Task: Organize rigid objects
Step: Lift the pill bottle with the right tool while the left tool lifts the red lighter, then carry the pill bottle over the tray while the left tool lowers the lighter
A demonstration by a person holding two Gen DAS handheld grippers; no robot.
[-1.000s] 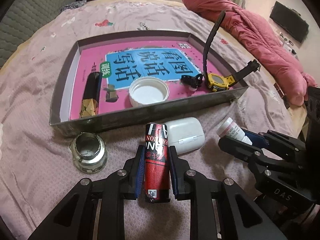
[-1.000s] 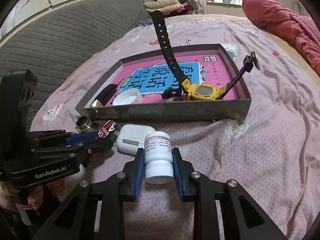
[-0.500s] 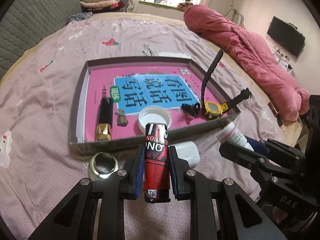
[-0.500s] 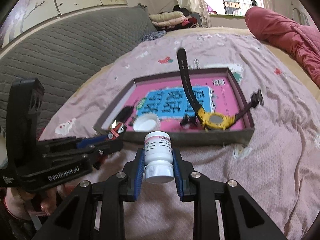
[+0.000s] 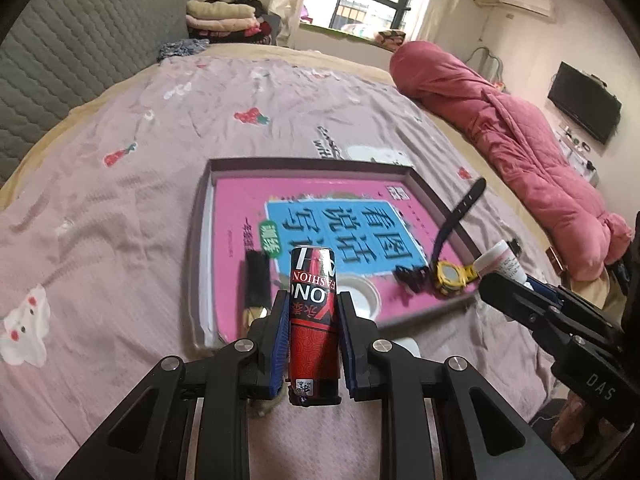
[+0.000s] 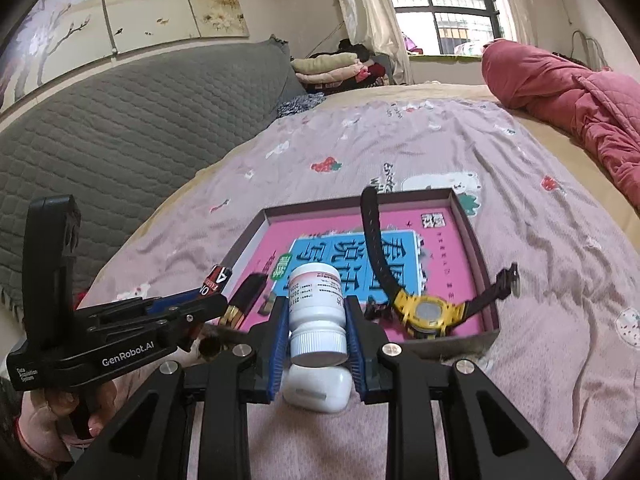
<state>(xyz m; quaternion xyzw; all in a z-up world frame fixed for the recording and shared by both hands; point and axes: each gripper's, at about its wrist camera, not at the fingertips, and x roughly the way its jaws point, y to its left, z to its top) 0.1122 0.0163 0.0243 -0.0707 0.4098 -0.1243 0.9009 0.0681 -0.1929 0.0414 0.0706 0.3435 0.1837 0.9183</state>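
Observation:
My left gripper (image 5: 313, 298) is shut on a red and black cylinder (image 5: 314, 320), held above the pink bedsheet just short of the tray (image 5: 208, 208). In the right wrist view my right gripper (image 6: 317, 308) is shut on a white pill bottle (image 6: 316, 296), cap toward the camera, also short of the tray's (image 6: 472, 240) near wall. The tray holds a pink book, a yellow watch (image 5: 450, 274), a white lid (image 5: 360, 298), a black tube (image 5: 256, 276) and a small black clip (image 5: 408, 276). A white earbud case (image 6: 318, 388) lies on the sheet under the bottle.
A small shiny jar (image 6: 210, 346) sits on the sheet left of the case. A rolled pink duvet (image 5: 500, 120) runs along the bed's right side. A grey padded headboard (image 6: 120, 128) and folded clothes (image 5: 224, 16) stand at the far left. A hand (image 6: 40, 416) holds the left gripper.
Both grippers have risen from the sheet with the cylinder and the bottle still gripped. The tray now looks lower and farther, and the earbud case and jar have dropped beneath the fingers.

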